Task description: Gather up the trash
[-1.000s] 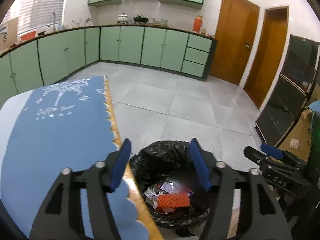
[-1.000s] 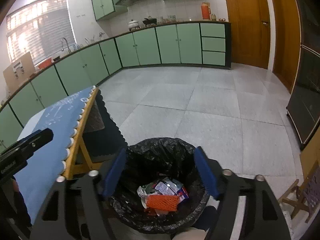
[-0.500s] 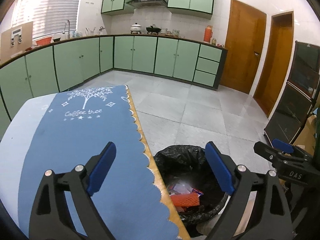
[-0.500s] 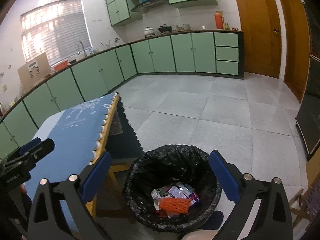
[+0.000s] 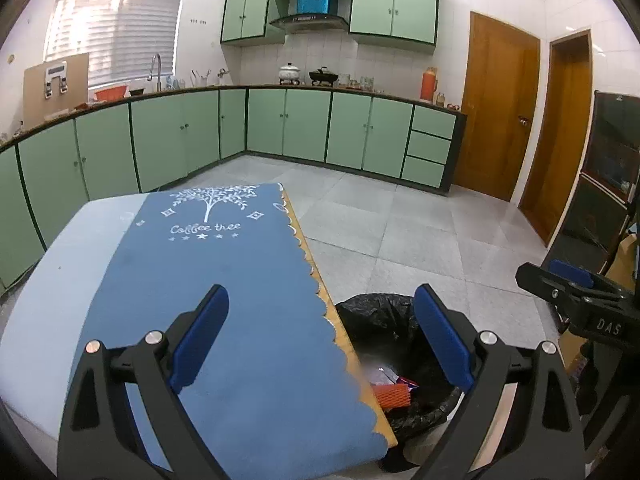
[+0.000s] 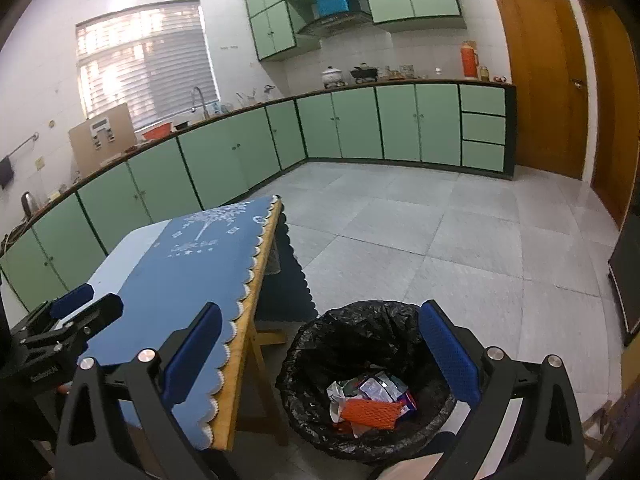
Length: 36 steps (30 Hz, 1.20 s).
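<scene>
Right wrist view: the bin (image 6: 368, 384), lined with a black bag, stands on the floor directly below and ahead of the right gripper (image 6: 320, 356), between its two fingers as framed. It sits just beside the table's long edge, presumably so trash can go from tabletop to bin with a short carry. Inside lie an orange mesh sleeve (image 6: 370, 410) and crumpled wrappers (image 6: 376, 390), near the bottom of the bag.

Right gripper: jaws spread as wide as they go, nothing between the blue pads (image 6: 450, 354), nothing touched. Released and empty.

Left wrist view: the left gripper (image 5: 320, 340) hangs over the table (image 5: 348, 340), which is covered by a blue cloth (image 5: 224, 280) printed with a white tree. The cloth edge and the bin both fall inside the gap between its fingers; the bin is lower right of centre, partly hidden by the table edge. Its jaws are opening, now almost fully apart, with nothing held and nothing touched.

The visible part of the cloth ahead of the left gripper carries no trash. Judgement: the trash sits in the bin and both grippers are empty, so either the collecting is finished or more pieces lie out of frame; cannot tell which.

The right gripper shows at the right edge of the left view, the left gripper at the lower left of the right view.
</scene>
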Motion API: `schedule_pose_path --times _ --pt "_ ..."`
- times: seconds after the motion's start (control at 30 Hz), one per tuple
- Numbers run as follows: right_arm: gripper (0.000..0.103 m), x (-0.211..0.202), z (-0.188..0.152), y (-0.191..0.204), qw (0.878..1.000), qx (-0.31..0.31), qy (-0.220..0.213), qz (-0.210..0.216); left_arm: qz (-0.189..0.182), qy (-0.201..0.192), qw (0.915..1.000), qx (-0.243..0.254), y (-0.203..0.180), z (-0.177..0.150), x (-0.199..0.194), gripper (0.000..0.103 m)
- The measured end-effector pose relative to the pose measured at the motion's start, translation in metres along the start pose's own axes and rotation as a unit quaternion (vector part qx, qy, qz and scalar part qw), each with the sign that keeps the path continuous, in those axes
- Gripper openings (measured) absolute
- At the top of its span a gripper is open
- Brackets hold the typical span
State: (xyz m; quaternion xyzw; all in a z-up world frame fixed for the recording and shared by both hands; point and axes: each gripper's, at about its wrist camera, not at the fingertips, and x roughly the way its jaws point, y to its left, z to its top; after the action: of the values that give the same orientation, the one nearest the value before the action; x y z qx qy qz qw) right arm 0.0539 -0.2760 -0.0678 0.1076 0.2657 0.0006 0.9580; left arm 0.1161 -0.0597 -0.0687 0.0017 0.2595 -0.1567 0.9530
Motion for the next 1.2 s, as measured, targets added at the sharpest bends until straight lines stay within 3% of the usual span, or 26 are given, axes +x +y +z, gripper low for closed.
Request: schedule_pose_path --times 0.47,1.2 --pt "0.097 -0.028 -0.003 0.028 0.999 -0.032 -0.02 0.025 0.011 -0.04 0.9991 0.0 0.004 -0.001 -0.044 0.091" --pt "0.097 -0.034 -0.009 0.041 0.998 -0.046 -0.036 0.038 0.026 -0.056 0.9981 -0.008 0.012 -0.009 -0.049 0.091"
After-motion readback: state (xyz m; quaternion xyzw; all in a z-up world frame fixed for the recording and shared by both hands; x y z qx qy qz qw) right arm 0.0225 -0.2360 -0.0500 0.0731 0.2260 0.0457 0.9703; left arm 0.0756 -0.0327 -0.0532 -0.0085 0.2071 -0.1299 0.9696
